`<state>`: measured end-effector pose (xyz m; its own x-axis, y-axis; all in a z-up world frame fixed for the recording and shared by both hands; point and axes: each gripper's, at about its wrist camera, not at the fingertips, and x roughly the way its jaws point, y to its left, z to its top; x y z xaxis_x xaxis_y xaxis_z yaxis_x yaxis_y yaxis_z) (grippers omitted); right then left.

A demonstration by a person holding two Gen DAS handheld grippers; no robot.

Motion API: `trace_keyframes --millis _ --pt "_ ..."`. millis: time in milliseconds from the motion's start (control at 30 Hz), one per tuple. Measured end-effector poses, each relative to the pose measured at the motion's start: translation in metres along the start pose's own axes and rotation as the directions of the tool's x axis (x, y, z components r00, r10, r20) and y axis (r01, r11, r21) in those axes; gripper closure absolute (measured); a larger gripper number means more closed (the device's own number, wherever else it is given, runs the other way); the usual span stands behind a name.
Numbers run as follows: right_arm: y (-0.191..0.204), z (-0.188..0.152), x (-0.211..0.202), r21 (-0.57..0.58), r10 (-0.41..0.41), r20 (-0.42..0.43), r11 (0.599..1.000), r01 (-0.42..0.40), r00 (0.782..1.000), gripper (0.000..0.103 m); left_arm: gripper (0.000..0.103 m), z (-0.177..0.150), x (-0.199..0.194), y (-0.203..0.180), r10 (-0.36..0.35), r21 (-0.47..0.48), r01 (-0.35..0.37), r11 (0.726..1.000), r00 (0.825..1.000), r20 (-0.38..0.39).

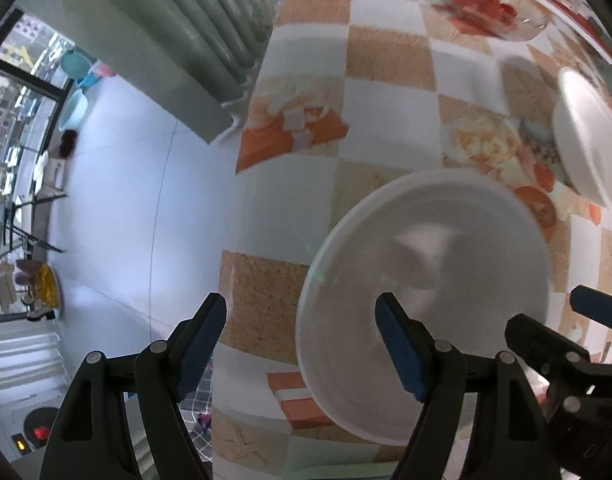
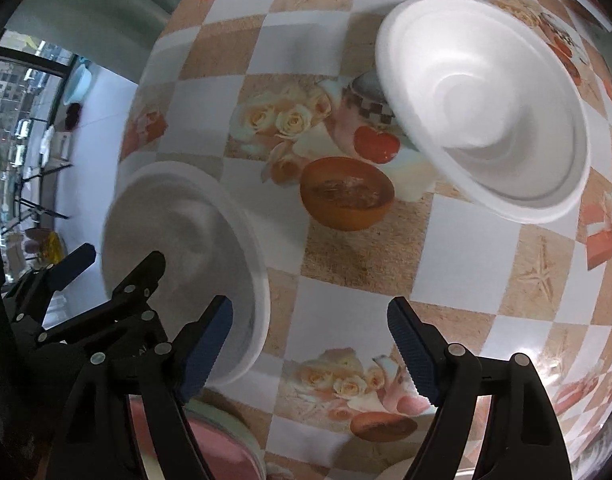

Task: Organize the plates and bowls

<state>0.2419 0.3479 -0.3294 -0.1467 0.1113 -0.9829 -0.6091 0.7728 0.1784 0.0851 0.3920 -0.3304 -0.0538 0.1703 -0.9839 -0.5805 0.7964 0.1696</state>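
A white foam bowl [image 1: 426,280] sits near the left edge of the checked table [image 1: 386,60]. My left gripper [image 1: 302,344] hangs open over its left rim, one finger above the bowl's inside and the other out past the rim. In the right wrist view the same bowl [image 2: 178,248] lies at the left, and my right gripper [image 2: 310,352] stands open beside its right rim with only tablecloth between the fingers. A second white foam bowl [image 2: 482,108] rests further along the table, also seen as the far bowl [image 1: 586,140] in the left wrist view.
A glass bowl [image 1: 494,12] with red contents stands at the far end of the table. A pink-lined dish [image 2: 226,440] lies under my right gripper's left finger. Left of the table edge the floor [image 1: 126,200] drops away, with a radiator [image 1: 210,20] beside it.
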Motion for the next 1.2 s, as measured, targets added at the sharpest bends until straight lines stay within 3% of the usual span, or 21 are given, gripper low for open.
trace_keyframes --millis 33,167,200,300,500,900,1033,1200 --pt "0.002 0.001 0.004 0.007 0.011 -0.01 1.0 -0.011 1.0 0.04 0.034 -0.001 0.006 0.001 -0.023 -0.012 0.023 1.0 1.0 -0.019" --pt "0.009 0.003 0.013 0.026 0.085 -0.039 0.996 -0.084 0.996 0.066 0.062 0.003 0.004 0.0 -0.109 -0.028 0.108 0.994 0.994 -0.015" --pt "0.012 0.003 0.013 0.008 0.085 -0.041 0.996 -0.084 0.996 0.074 0.065 0.003 0.003 -0.003 -0.107 -0.009 0.106 0.994 0.994 -0.013" --pt "0.021 0.0 0.014 -0.04 0.054 -0.039 0.998 -0.056 0.998 0.086 0.066 0.005 -0.001 -0.015 -0.075 0.041 0.075 0.996 0.997 0.004" --pt "-0.002 -0.012 0.01 -0.067 -0.001 -0.064 0.998 -0.003 0.998 0.086 0.066 -0.005 -0.002 -0.039 -0.105 0.07 0.107 0.992 0.994 -0.025" --pt "-0.118 -0.06 -0.007 0.086 -0.058 -0.078 0.994 0.065 0.995 0.085 0.065 -0.039 -0.022 -0.162 -0.165 0.287 0.167 0.943 0.986 -0.031" --pt "-0.143 -0.072 -0.008 0.151 -0.031 -0.066 0.988 0.04 0.997 0.085 0.065 -0.045 -0.027 -0.192 -0.166 0.359 0.162 0.919 0.986 -0.02" --pt "-0.172 -0.078 -0.01 0.203 0.017 -0.059 0.979 -0.004 0.998 0.085 0.063 -0.042 -0.028 -0.207 -0.158 0.375 0.153 0.914 0.987 -0.018"
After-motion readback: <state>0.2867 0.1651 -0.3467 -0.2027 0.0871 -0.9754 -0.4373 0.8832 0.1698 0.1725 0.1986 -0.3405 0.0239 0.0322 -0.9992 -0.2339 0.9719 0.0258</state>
